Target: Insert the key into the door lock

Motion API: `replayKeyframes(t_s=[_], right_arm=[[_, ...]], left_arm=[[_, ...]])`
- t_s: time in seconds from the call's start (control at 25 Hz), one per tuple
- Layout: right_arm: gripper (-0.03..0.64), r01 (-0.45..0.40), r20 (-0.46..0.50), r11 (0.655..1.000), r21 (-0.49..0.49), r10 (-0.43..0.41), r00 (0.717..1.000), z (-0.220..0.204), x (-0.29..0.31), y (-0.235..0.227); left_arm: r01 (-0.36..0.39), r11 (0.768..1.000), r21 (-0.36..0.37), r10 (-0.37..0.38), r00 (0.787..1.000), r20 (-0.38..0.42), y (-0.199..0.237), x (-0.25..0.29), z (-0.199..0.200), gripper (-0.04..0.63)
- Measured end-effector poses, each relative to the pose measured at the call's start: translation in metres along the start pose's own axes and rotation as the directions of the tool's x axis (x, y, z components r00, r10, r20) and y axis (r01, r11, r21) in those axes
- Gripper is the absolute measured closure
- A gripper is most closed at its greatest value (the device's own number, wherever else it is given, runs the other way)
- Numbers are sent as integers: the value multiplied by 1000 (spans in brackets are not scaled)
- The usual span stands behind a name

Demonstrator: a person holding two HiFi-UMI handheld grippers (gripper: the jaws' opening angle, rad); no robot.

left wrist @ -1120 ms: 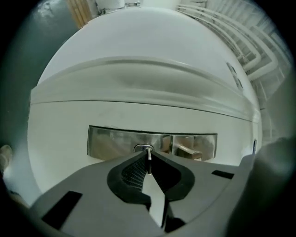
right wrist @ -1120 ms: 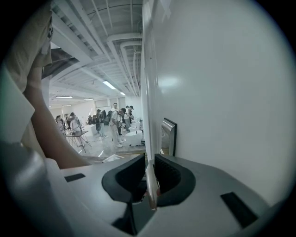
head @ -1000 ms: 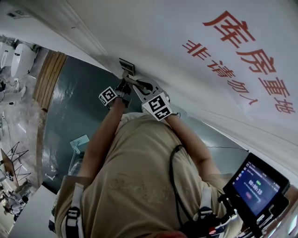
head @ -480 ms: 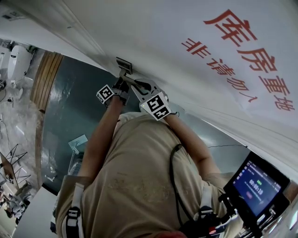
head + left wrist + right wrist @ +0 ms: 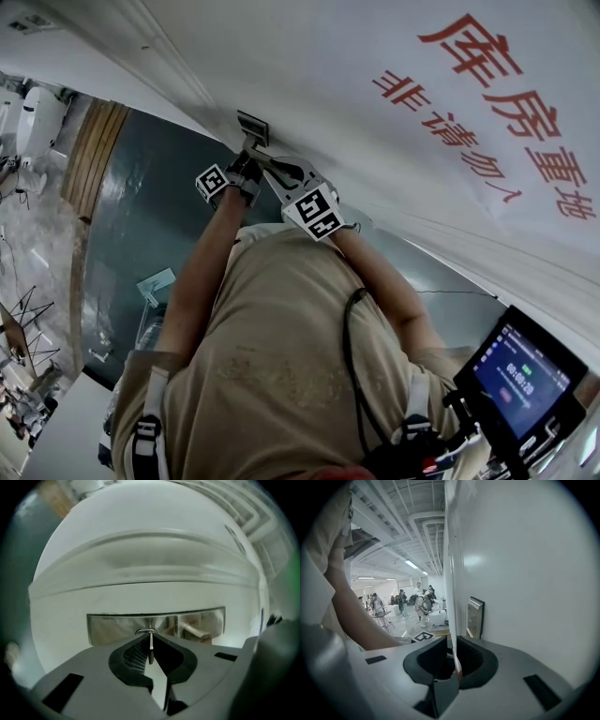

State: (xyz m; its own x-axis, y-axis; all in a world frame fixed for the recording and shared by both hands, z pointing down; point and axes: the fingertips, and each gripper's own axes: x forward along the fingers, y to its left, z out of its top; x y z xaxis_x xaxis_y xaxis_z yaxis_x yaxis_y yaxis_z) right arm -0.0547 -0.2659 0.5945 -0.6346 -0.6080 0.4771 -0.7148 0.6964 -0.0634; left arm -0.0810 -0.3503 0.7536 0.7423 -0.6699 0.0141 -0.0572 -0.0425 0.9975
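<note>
- Your left gripper has its 2 jaws pressed together on the key. The key shows as 1 thin metal blade standing on edge in the seam between the pads.
- The key's long axis runs straight out along the jaws, about level, toward the steel lock plate on the door. The plate lies dead ahead, right behind the key's tip, with no sideways gap to close.
- In the left gripper view the plate's long side lies crosswise and the blade stands square across it. I judge that the coming move turns on the roll about the key's own axis as much as on the push forward.
- The keyhole is hidden behind the key and the jaw tips, so I cannot tell whether the tip has entered it.
- A handle stub juts from the plate just right of the key, apart from it.
- The plate sits close to the door's edge on the frame side.
- Your right gripper also has its 2 jaws together, with a thin pale sliver in the seam that I cannot identify. It points along the door's face with the plate off to its right, so your left hand is the nearer 1 and the 1 to insert the key.
</note>
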Motion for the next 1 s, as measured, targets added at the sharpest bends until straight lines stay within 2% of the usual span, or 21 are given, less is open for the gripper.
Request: replayKeyframes(t_s=[0.08,0.28,0.44,0.64,0.84,1.0], right_arm=[[546,-4,4,1000,-2,4,1000,1,0,2],[546,-16,14,1000,-7,16,1000,3,-2,7],[546,-28,29,999,-16,29,999,7,-4,10],[546,-39,30,999,-23,39,999,3,-7,9],[546,-59,35,998,-31,60,998,3,-9,7],[546,-82,33,995,-48,84,996,1,-11,5]], left_arm=[[63,994,-92,-61,998,24,0,1,2,562],[62,995,-77,-64,998,-21,-1,1,0,561],[46,999,1,-46,998,-45,-4,1,6,549],[24,999,37,-24,1000,1,1,-17,18,442],[-16,999,43,11,995,103,9,-48,23,426],[-82,985,153,61,989,136,6,-68,17,426]])
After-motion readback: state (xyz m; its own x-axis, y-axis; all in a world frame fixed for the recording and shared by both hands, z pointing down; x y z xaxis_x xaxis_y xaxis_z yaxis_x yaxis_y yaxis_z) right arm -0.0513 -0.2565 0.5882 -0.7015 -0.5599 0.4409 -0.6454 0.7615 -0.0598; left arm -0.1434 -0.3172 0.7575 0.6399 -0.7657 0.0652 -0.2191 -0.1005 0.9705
